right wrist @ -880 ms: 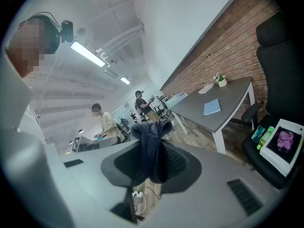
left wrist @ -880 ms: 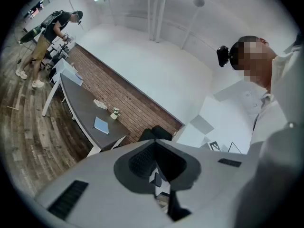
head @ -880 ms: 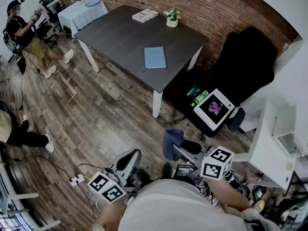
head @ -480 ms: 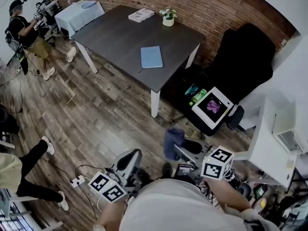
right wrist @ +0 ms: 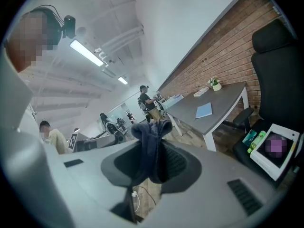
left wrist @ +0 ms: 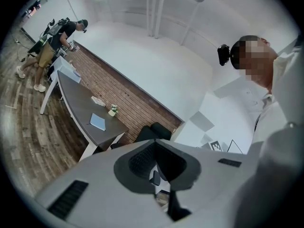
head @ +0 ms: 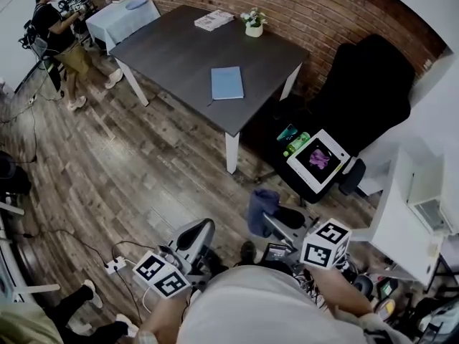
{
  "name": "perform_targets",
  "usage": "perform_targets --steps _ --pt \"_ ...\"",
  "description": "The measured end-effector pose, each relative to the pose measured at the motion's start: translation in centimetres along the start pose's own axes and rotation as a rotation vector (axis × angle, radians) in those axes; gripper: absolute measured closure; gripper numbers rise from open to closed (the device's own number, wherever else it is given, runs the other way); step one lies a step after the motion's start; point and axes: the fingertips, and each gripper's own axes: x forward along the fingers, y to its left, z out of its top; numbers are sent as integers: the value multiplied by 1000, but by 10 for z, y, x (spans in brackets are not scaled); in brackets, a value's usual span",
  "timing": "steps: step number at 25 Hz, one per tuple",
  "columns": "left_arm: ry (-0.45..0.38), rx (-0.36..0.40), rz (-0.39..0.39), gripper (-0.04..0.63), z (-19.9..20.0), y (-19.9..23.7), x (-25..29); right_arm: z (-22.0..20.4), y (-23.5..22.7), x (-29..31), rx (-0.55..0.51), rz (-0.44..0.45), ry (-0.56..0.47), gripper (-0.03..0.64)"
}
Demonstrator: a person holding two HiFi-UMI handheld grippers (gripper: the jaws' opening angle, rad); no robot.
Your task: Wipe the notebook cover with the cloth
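A light blue notebook (head: 227, 83) lies flat near the front edge of the dark grey table (head: 179, 52), far ahead of both grippers. It also shows small in the left gripper view as the notebook (left wrist: 98, 122) and in the right gripper view as the notebook (right wrist: 204, 110). My right gripper (head: 275, 221) is low over the wooden floor, shut on a dark blue cloth (head: 259, 206). The cloth (right wrist: 152, 148) hangs bunched between the jaws. My left gripper (head: 195, 236) is beside it, shut with nothing in it, and its jaws meet in the left gripper (left wrist: 156, 177).
A black office chair (head: 366, 84) stands right of the table, with a white tablet (head: 319, 160) and green bottles (head: 297, 145) on a seat below it. A potted plant (head: 253, 24) and a magazine (head: 214, 21) sit at the table's back. A person (head: 61, 31) stands far left. A power strip (head: 113, 266) lies on the floor.
Both grippers have stayed almost still, the cloth held throughout. The person at the lower left walked down towards the frame's bottom edge. The far person shifted right.
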Motion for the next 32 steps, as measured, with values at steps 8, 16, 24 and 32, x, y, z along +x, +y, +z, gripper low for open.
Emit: perform_targets --steps 8,16,24,32 --pt "-12 3 28 588 -8 -4 16 7 -23 -13 30 -4 -9 508" --pt "-11 8 45 588 -15 -11 42 18 -45 -22 40 12 -11 508" --pt "6 8 65 588 -14 -2 57 23 -62 -12 55 21 11 508" --pt "13 -2 44 588 16 44 69 44 -70 36 49 8 17 508"
